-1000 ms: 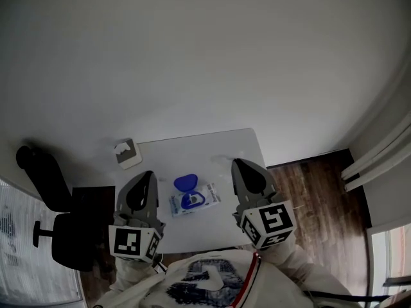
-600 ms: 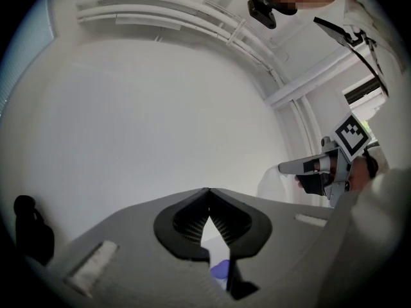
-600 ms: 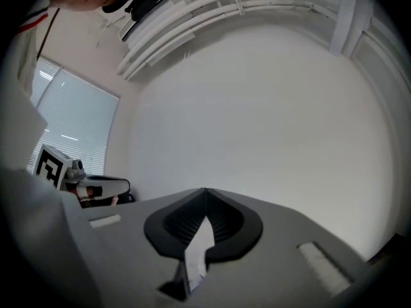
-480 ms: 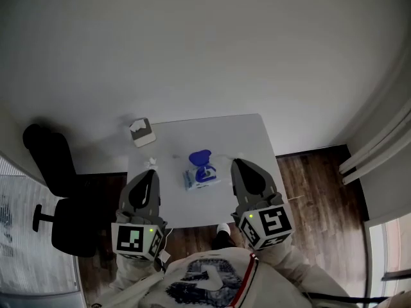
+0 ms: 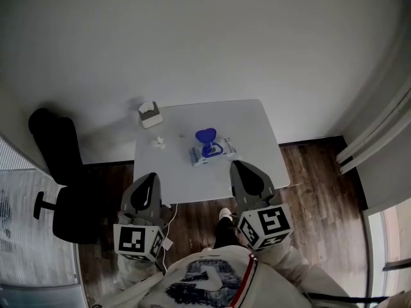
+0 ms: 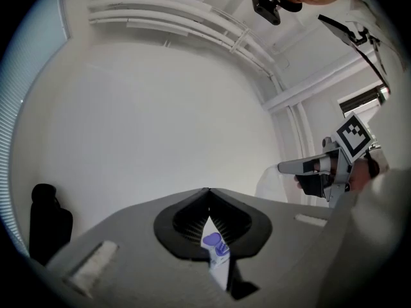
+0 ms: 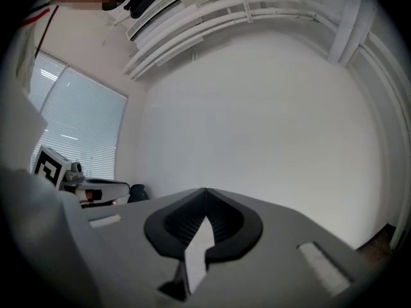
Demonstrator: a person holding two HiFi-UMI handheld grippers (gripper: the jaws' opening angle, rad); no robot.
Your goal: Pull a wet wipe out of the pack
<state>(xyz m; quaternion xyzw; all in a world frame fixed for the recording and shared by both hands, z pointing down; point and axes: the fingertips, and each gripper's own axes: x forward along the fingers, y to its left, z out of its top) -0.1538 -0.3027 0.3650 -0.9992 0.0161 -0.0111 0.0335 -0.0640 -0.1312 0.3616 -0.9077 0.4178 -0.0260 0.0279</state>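
Note:
The wet wipe pack [image 5: 212,150] lies on the white table [image 5: 257,133] with its blue lid [image 5: 205,135] flipped open. Both grippers hang in front of the table's near edge, well short of the pack and over the floor. My left gripper [image 5: 151,176] is shut and empty, and the same goes for my right gripper [image 5: 237,165]. In the left gripper view the pack [image 6: 218,250] shows small through the gap below the closed jaw tips [image 6: 207,191]. In the right gripper view only pale table surface shows below the closed tips [image 7: 205,191].
A tissue box [image 5: 149,114] stands at the table's far left corner, with a crumpled white wipe [image 5: 158,143] near it. A black office chair [image 5: 61,165] is left of the table. Dark wood floor [image 5: 321,197] surrounds it; a white cable [image 5: 172,217] hangs by the near edge.
Both grippers have drawn back from the table together, staying shut. The table and pack now sit farther away and higher in the head view, with floor showing under the grippers.

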